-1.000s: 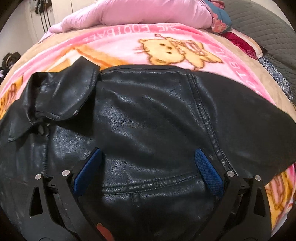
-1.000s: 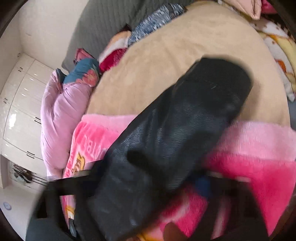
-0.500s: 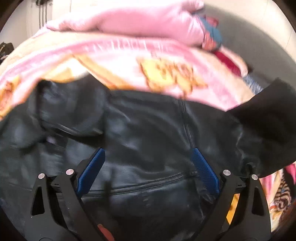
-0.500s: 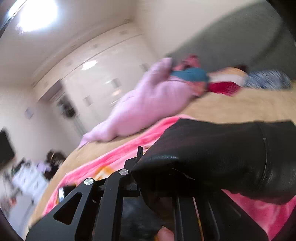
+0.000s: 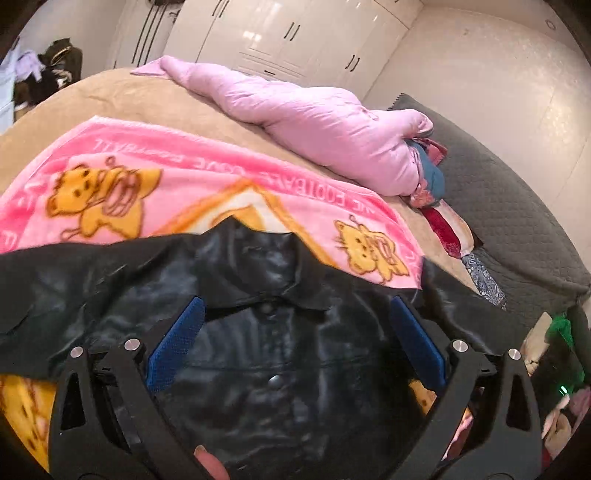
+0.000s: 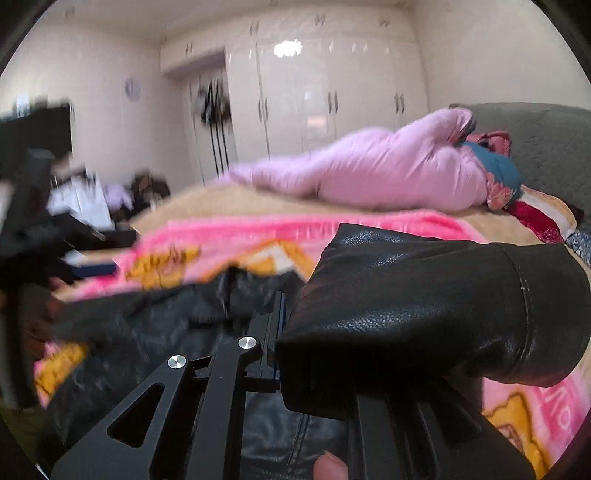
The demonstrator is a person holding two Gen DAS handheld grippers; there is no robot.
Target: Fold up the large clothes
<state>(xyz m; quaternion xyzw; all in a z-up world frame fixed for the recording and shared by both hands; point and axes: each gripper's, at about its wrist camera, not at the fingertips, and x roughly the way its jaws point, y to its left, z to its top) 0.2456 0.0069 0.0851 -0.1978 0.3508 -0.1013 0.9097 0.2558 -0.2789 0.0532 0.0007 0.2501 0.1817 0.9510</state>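
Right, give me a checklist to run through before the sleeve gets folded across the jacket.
1. Right gripper shut on the sleeve: ok.
2. Sleeve lifted clear of the pink blanket: ok.
3. Left gripper open, nothing pinched: ok.
4. Black jacket front up, collar showing: ok.
5. Jacket body lying flat: not ok, wrinkled.
6. Other sleeve laid straight: cannot tell.

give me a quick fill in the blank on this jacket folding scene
The black jacket lies on a ____ cartoon blanket.
The right gripper is shut on the jacket's ____.
The left gripper stands ____ over the jacket.
Behind the pink duvet stand ____ wardrobes.

Missing: pink; sleeve; open; white
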